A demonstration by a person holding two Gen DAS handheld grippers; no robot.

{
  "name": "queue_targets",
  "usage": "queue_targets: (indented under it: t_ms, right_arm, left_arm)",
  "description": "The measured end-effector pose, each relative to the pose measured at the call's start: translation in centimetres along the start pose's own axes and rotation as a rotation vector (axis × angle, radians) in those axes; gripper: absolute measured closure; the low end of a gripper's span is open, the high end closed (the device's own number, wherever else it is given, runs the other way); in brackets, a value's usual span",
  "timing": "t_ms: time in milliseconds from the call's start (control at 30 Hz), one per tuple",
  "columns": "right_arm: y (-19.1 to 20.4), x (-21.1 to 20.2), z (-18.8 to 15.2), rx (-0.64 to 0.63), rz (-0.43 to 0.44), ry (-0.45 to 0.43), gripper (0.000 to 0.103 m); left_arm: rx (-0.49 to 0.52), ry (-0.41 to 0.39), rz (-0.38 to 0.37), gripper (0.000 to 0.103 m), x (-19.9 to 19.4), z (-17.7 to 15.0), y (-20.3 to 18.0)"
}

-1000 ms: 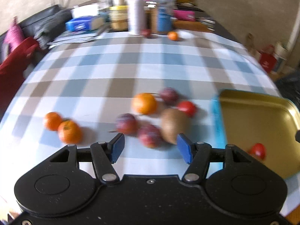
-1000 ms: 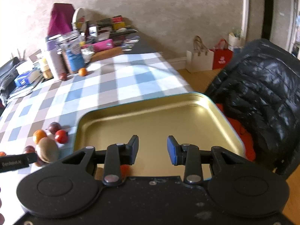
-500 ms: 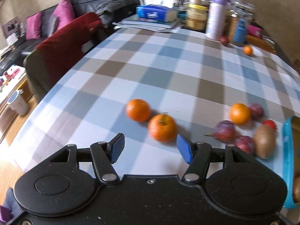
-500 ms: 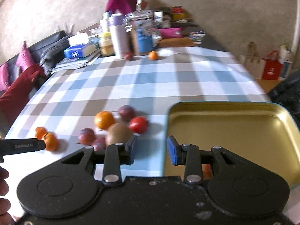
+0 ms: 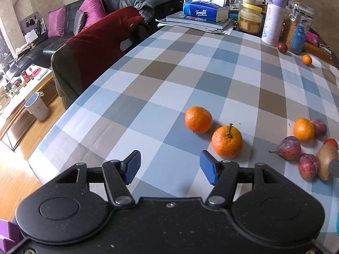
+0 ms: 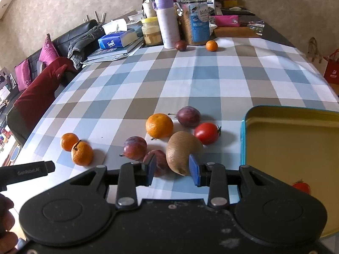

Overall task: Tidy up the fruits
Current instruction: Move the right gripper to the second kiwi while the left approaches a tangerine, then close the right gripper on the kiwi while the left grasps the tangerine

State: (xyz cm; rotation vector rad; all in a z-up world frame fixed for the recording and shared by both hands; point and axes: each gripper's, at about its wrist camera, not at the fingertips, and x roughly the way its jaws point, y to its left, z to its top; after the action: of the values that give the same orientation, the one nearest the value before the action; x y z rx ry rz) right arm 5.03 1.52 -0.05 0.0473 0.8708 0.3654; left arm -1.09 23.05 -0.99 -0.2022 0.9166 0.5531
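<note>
Right gripper jaws gape near kiwi; 2 mandarins lie apart.

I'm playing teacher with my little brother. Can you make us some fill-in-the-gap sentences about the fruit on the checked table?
1. The gold metal tray with the blue rim holds one small red ____.
2. The brown oval kiwi lies just in front of the ____ gripper.
3. The two orange mandarins nearest the left gripper, one beside the other, lie on the checked ____.
4. A dark plum sits beside the tall lilac ____ at the table's far end.

Missing words: tomato; right; tablecloth; bottle
</note>
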Motion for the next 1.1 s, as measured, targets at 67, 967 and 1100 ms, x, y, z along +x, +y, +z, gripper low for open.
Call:
queue_targets:
  t_ms: [67,967,1100]
  right_arm:
    - [0.0,0.4,0.2,0.001,-0.014,-0.005,0.067]
    - [-0.5,3.3,1.7,-0.005,-0.028,0.005,0.056]
    - [-0.6,3.6,1.7,-0.006,-0.024,0.014,0.054]
  left_arm:
    - [0.000,0.001,0.000,0.037,0.1,0.1,0.1]
    - [0.077,0.048,-0.159,0.031,3.5,1.5,-3.9]
    - [0.075,0.059,-0.156,0.030,4.4,1.7,-4.2]
